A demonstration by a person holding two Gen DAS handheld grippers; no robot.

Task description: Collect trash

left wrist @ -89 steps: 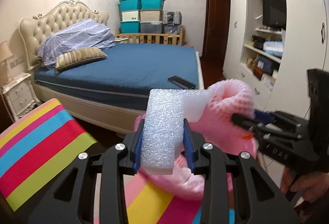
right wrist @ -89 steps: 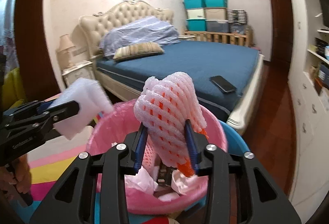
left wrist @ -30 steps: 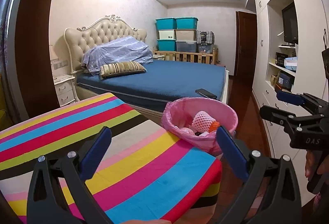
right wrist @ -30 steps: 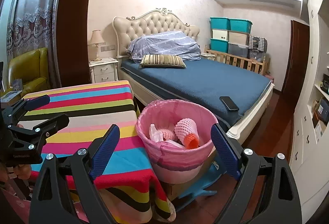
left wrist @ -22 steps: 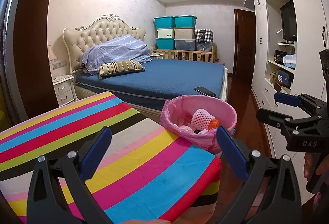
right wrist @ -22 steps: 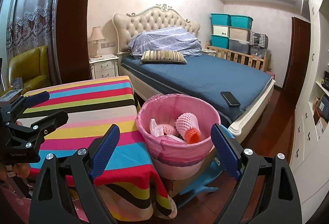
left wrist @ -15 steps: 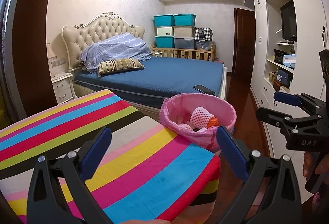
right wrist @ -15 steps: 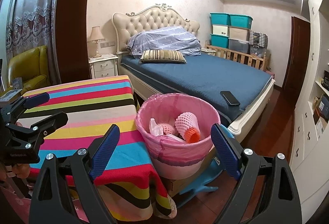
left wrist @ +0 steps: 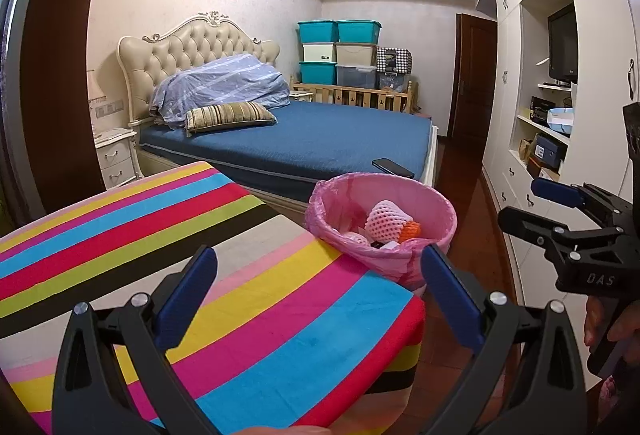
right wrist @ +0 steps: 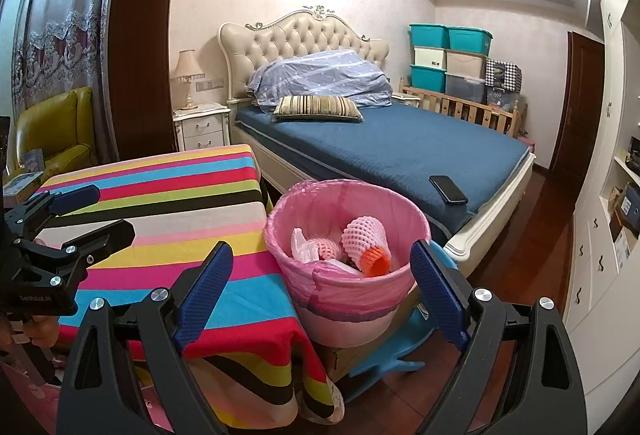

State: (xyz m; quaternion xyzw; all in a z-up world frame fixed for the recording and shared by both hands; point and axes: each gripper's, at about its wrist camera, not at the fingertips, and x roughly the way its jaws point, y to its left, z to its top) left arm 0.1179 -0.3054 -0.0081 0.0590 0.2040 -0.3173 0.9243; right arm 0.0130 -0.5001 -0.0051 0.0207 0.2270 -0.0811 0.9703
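A pink-lined trash bin [left wrist: 444, 231] [right wrist: 316, 291] stands beside the striped table's corner. Inside it lie a pink foam fruit net with an orange end [left wrist: 390, 221] [right wrist: 366, 235] and white packing scraps [right wrist: 300, 245]. My left gripper [left wrist: 318, 277] is open and empty, held above the table short of the bin; it also shows at the left of the right wrist view [right wrist: 100, 213]. My right gripper [right wrist: 322, 271] is open and empty, above and in front of the bin; it also shows at the right of the left wrist view [left wrist: 520, 207].
A table with a rainbow-striped cloth [left wrist: 160, 235] [right wrist: 160, 195] sits left of the bin. A blue bed [right wrist: 400, 151] with a phone [right wrist: 448, 189] on its corner is behind. A blue plastic stool [right wrist: 392, 355] stands under the bin. White cabinets [left wrist: 532, 139] line the right wall.
Three seconds ago each gripper was shut on foam trash over the bin. Both are now open and empty, drawn back from it. In the last second both have barely moved.
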